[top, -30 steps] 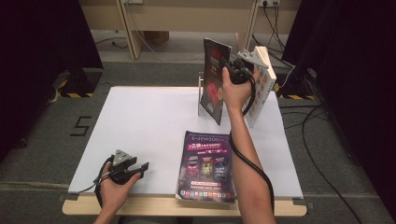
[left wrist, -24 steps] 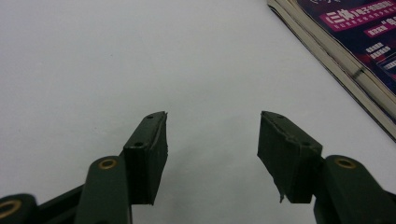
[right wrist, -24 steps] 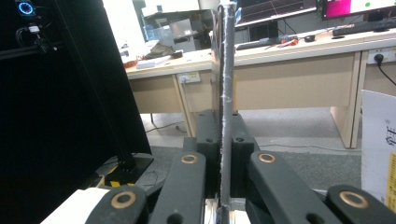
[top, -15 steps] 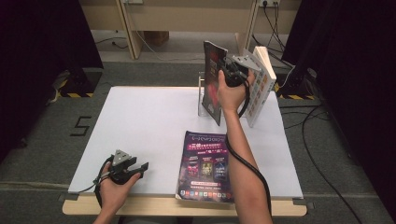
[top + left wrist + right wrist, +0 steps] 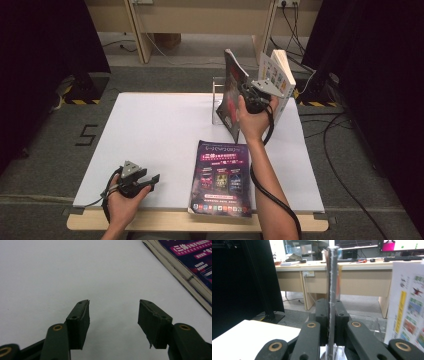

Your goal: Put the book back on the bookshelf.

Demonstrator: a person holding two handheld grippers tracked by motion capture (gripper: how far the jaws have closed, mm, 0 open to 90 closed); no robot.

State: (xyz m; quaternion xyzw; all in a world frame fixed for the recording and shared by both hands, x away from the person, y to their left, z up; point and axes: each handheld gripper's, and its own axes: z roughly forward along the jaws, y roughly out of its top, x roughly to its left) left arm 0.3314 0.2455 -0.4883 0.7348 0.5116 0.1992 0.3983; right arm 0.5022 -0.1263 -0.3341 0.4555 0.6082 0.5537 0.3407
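Right gripper [image 5: 248, 96] upright, pinching magazine [image 5: 232, 95].

The table [image 5: 165, 130] is plain white with a pale wooden front edge. The magazine [image 5: 221, 177] lying low in the middle of the frame has a dark purple cover with pink and white lettering and small bright panels. The upright magazine [image 5: 232, 95], upper middle, is dark with red patches. The book [image 5: 278, 75] beside it is white with colourful little pictures. The floor is grey
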